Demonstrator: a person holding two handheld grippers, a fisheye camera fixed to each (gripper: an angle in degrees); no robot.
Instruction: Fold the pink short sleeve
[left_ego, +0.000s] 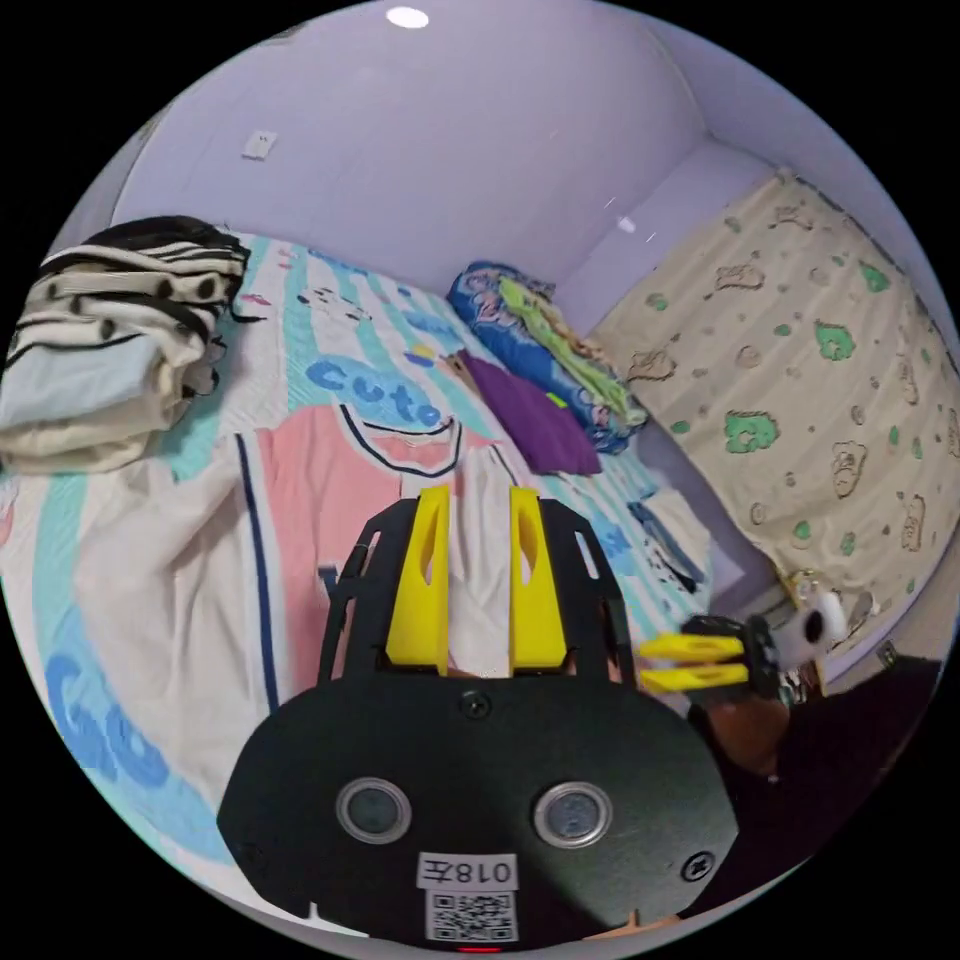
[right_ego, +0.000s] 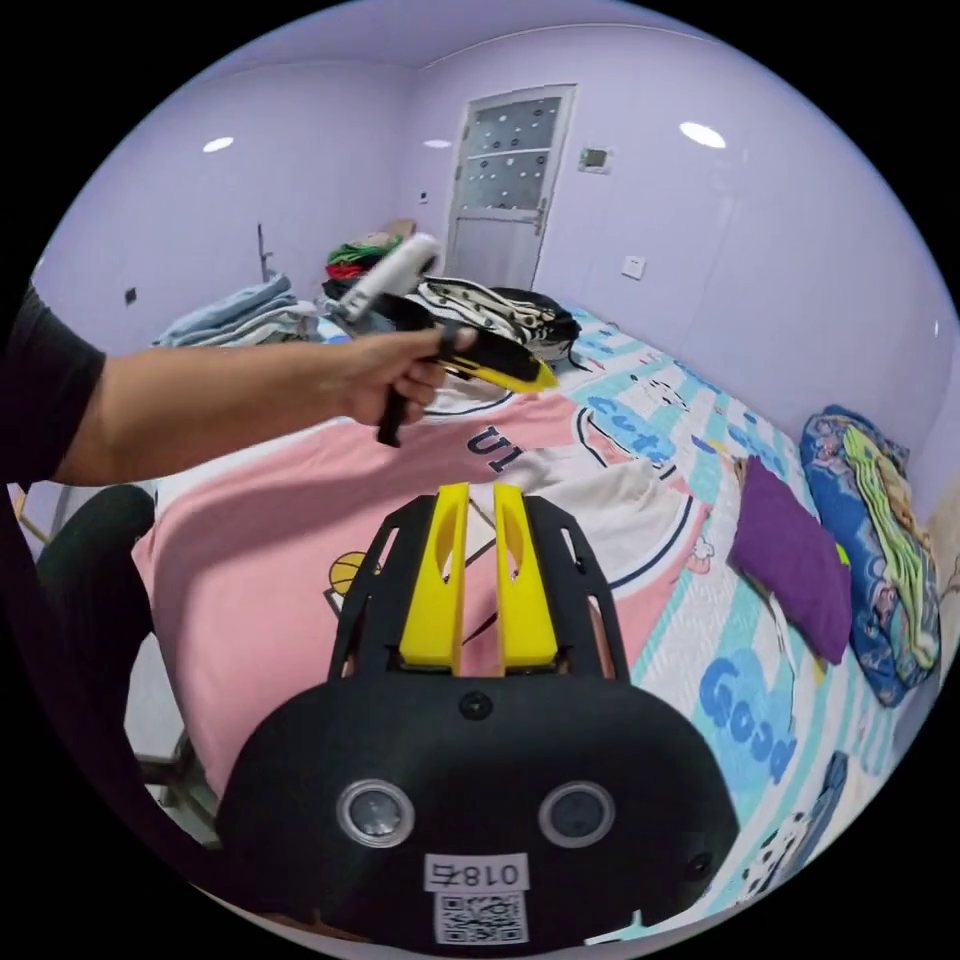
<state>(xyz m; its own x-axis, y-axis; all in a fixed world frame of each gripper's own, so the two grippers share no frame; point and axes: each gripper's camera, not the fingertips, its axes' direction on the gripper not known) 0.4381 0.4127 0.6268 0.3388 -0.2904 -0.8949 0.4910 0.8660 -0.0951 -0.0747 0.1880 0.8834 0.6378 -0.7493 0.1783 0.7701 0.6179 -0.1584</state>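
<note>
1. Broadly, a bed with a striped cartoon bedsheet (left_ego: 340, 330) carries everything, set against a lilac wall (left_ego: 450, 150) and beside a cream patterned curtain (left_ego: 800, 400).
2. The pink short sleeve (right_ego: 280, 560) lies spread flat across the bed, its cream sleeve folded in over the pink body; in the left gripper view its navy-trimmed collar (left_ego: 400, 440) sits just beyond the jaws.
3. A pile of folded striped clothes (left_ego: 110, 340) rests at one end of the bed, well apart from the shirt.
4. A blue patterned quilt (right_ego: 880, 560) lies near the wall with a purple cushion (right_ego: 790, 560) just beside it.
5. The left claw (left_ego: 478, 580) hangs over the cream sleeve, jaws spread with cloth showing between them, pinching nothing.
6. The right claw (right_ego: 478, 575) hovers above the shirt, jaws narrowly parted and empty; in the left gripper view its jaws look pressed nearly together.
7. A hand (right_ego: 400, 375) holds the left claw above the collar end.
</note>
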